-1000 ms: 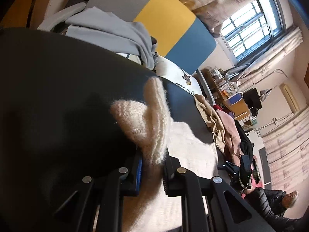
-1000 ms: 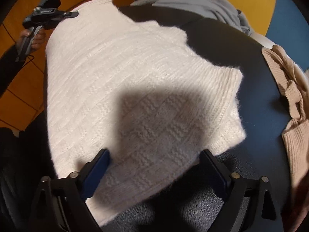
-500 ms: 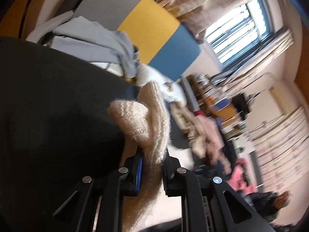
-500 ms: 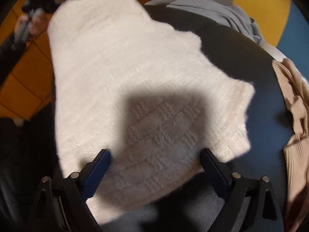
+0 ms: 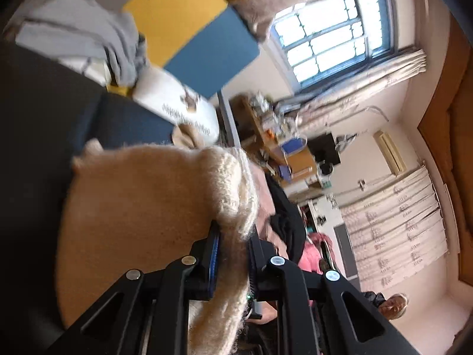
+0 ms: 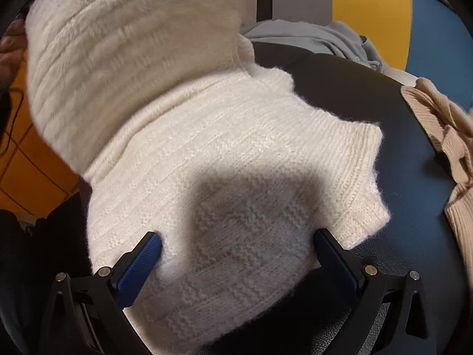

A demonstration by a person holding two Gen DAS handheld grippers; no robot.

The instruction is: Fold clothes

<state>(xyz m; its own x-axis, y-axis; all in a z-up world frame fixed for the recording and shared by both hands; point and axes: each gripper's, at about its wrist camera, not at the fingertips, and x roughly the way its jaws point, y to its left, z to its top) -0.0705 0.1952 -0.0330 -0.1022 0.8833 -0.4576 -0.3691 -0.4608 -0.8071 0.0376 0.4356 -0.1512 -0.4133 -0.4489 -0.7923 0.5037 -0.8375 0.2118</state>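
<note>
A cream knitted sweater (image 6: 224, 153) lies spread on a dark table (image 6: 414, 236). My left gripper (image 5: 233, 236) is shut on a ribbed edge of the sweater (image 5: 153, 204) and holds it lifted off the table. In the right wrist view that lifted part (image 6: 118, 44) arcs over the flat part at the upper left. My right gripper (image 6: 236, 245) is open, its two blue-padded fingers (image 6: 142, 260) resting on the sweater's near part, one on each side of a shadowed patch.
A grey garment (image 6: 313, 38) lies at the table's far edge in front of a yellow and blue panel (image 6: 414, 14). A beige knit (image 6: 443, 136) lies at the right. The left wrist view shows a window (image 5: 331, 32) and a seated person (image 5: 390, 304).
My left gripper has lifted the sweater edge higher and carried it over the flat part, toward the right gripper. The right gripper has stayed open on the sweater.
</note>
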